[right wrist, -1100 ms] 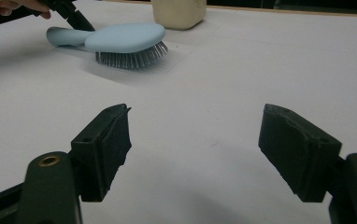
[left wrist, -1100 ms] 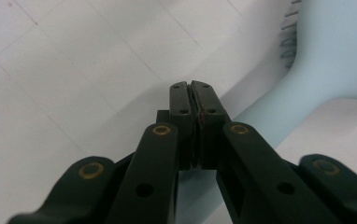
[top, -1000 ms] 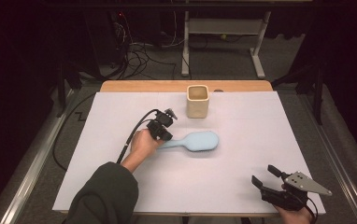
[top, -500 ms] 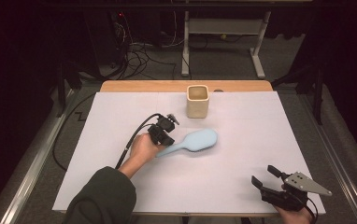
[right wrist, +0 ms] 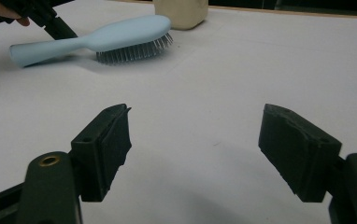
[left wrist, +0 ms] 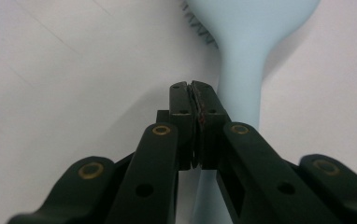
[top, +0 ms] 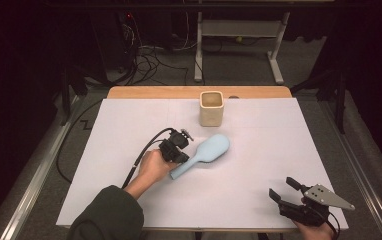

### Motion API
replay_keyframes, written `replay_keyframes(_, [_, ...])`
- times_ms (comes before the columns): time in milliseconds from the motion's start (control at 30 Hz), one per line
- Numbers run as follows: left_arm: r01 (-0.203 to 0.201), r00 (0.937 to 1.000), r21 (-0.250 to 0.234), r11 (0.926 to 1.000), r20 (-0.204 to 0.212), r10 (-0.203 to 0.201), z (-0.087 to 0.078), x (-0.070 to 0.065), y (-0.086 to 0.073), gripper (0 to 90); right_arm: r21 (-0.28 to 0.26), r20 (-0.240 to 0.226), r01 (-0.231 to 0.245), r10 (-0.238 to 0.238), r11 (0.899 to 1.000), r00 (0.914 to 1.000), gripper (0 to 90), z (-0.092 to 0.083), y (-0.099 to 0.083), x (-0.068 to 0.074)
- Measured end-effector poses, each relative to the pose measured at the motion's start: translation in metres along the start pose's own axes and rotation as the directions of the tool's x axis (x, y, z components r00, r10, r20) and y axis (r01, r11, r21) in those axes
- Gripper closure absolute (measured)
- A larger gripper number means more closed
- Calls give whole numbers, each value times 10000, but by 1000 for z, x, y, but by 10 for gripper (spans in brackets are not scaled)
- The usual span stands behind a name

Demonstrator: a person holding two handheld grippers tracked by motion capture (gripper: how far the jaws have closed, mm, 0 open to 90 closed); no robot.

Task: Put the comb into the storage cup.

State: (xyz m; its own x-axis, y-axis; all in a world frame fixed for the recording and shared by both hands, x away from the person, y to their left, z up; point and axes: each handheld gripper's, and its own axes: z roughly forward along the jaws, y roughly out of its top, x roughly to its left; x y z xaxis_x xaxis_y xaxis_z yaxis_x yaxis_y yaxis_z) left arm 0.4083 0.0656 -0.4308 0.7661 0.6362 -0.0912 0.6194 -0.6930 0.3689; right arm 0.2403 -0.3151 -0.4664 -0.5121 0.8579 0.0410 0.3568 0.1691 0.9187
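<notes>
now the light blue hairbrush [top: 203, 154] lies on the white table cover [top: 259, 165], near the middle. its bristles face down. its round head points toward the cream cup [top: 211, 108], which stands upright a little way off near the far edge. its handle points back toward the person.

the left gripper [top: 180, 150] is at the brush handle, on the person's left side of it. its two black jaws are pressed tight together with nothing between them. in the left gripper view, the left gripper [left wrist: 193, 88] has its closed tips right beside the thin part of the hairbrush [left wrist: 242, 60]. the tips sit against the side of the handle, not around it. the person's left hand [top: 151, 167] holds this gripper, and a dark green sleeve [top: 109, 217] comes in from the bottom.

the right gripper [top: 285, 189] is well apart from the brush, near the right front corner of the table. its jaws are spread wide and hold nothing. in the right gripper view, the hairbrush [right wrist: 102, 39] and cream cup [right wrist: 181, 13] lie far ahead of the right gripper [right wrist: 195, 140].
</notes>
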Motion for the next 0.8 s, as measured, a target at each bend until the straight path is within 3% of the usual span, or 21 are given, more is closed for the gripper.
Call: replay_keyframes(800, [-586, 9952, -299, 9978, 773, 608, 1, -30, -8, 873, 58, 33, 18, -19, 10000, 10000, 258, 0, 0, 0])
